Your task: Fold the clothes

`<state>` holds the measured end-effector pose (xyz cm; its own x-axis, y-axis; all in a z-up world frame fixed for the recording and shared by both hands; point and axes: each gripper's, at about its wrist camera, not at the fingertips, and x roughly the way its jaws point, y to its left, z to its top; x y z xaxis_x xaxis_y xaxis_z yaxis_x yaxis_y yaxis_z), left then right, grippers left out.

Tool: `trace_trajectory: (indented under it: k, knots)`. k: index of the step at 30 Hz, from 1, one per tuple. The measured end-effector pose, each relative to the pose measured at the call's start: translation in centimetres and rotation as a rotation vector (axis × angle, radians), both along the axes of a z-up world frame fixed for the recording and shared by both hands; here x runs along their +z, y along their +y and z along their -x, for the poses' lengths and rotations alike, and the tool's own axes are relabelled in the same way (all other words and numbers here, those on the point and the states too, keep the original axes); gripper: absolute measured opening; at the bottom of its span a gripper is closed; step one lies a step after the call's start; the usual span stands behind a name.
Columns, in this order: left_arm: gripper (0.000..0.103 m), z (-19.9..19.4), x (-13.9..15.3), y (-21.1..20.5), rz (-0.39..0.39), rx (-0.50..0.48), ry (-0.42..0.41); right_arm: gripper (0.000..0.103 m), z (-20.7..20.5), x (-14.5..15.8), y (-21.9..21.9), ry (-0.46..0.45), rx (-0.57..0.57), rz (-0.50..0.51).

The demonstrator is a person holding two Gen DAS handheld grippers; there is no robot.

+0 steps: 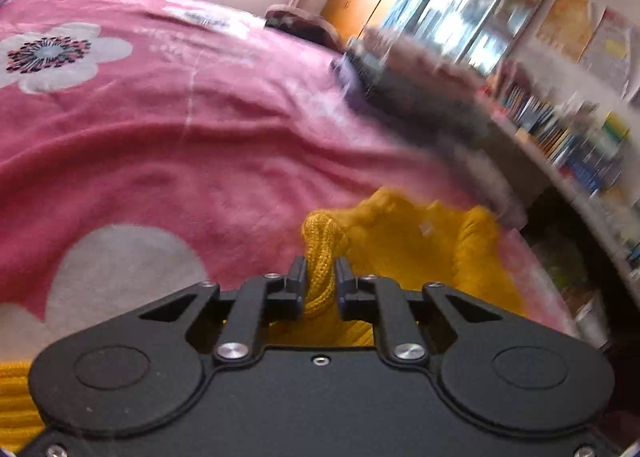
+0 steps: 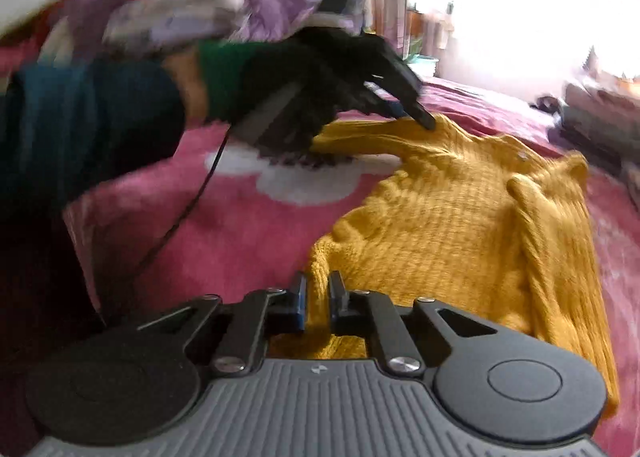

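My left gripper [image 1: 321, 277] pinches a bunched edge of the yellow knit sweater [image 1: 404, 233]; my right gripper [image 2: 317, 297] clamps another edge of it. The sweater lies spread on the pink floral blanket [image 2: 224, 233]. Further out, my gloved left hand [image 2: 304, 73], blurred, holds its gripper tip at the sweater's far corner. Beyond, probably piled clothes [image 2: 208, 9].

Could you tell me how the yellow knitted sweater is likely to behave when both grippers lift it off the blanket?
The yellow sweater will probably sag limply: it already bunches between the left gripper and the right gripper. Its chunky ribbed knit should resist slipping.
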<state>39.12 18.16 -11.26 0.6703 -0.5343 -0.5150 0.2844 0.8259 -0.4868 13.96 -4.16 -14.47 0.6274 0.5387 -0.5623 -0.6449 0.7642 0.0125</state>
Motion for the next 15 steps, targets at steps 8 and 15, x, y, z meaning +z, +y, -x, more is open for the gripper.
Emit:
trace_trajectory:
  k: [8, 15]
  knots:
    - [0.01, 0.8, 3.7, -2.0, 0.168, -0.037, -0.078, 0.01, -0.3, 1.4, -6.0, 0.183, -0.146, -0.27]
    - [0.01, 0.2, 4.5, -5.6, 0.198, -0.089, -0.085, 0.01, 0.3, 1.7, -8.6, 0.208, -0.21, -0.351]
